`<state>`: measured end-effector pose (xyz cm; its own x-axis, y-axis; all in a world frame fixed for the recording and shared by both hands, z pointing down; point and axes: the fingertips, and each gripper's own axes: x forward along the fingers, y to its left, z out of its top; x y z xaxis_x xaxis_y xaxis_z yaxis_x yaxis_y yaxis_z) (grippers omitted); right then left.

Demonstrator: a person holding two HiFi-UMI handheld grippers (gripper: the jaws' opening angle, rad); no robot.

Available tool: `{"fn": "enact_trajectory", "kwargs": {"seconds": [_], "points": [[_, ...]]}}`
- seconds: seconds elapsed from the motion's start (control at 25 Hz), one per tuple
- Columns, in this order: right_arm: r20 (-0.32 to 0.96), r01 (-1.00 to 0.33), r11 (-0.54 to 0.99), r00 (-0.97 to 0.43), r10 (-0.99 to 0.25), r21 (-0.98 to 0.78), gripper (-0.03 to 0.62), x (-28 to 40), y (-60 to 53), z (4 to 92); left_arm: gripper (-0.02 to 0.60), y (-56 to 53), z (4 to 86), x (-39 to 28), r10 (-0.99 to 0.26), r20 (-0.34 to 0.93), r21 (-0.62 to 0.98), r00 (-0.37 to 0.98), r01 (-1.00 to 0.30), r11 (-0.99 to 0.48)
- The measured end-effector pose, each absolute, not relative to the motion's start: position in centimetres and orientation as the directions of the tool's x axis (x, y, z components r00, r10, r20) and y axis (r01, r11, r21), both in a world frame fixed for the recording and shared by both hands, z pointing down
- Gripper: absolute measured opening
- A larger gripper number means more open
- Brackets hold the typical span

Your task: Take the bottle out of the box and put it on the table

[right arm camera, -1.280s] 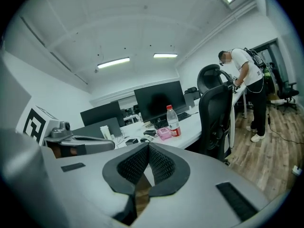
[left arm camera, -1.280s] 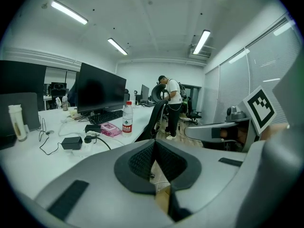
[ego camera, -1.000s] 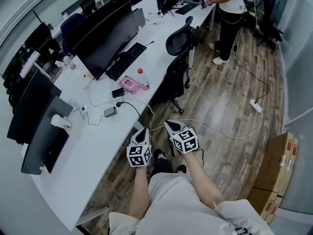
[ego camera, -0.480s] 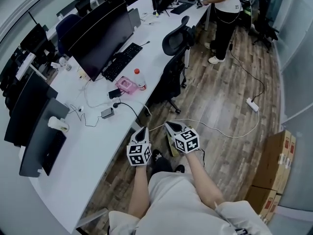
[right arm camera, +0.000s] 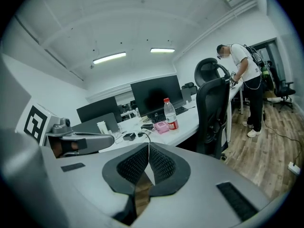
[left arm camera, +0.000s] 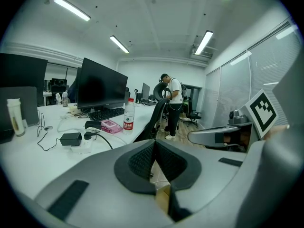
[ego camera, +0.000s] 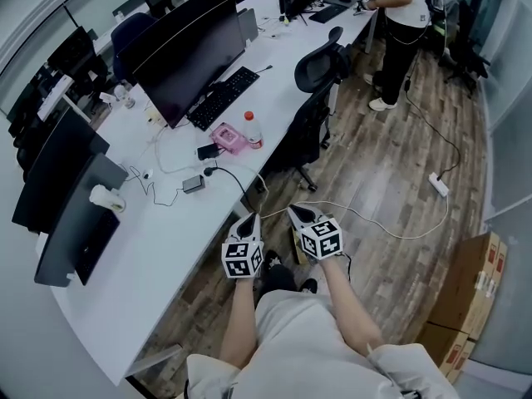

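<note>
Since the bottle (ego camera: 252,130) stands upright on the white table (ego camera: 166,243), just beside a pink box (ego camera: 226,138) rather than in it, little seems left to lift. The left gripper (ego camera: 248,219) and right gripper (ego camera: 293,211) are clenched, empty and well apart from it; I would open one only once it is close to the bottle.

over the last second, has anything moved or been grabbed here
Nothing visibly changed. The left gripper and right gripper stayed shut and empty above the wooden floor; the clear plastic bottle with a red cap stayed upright on the white table beside the pink box.
</note>
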<state>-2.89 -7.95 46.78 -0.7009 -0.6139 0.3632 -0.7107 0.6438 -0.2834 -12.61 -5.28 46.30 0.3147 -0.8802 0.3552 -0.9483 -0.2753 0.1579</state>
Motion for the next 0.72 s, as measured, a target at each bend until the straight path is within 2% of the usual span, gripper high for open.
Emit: {"fn": "enact_trajectory", "kwargs": {"seconds": [0.72], "points": [[0.362,-0.71,0.641,-0.702,-0.613,-0.291,0.041,-3.2,-8.4,46.9,0.014,-5.7,46.1,-14.0,-0.885,0.354,0.153,0.301,-0.953,-0.263]]}}
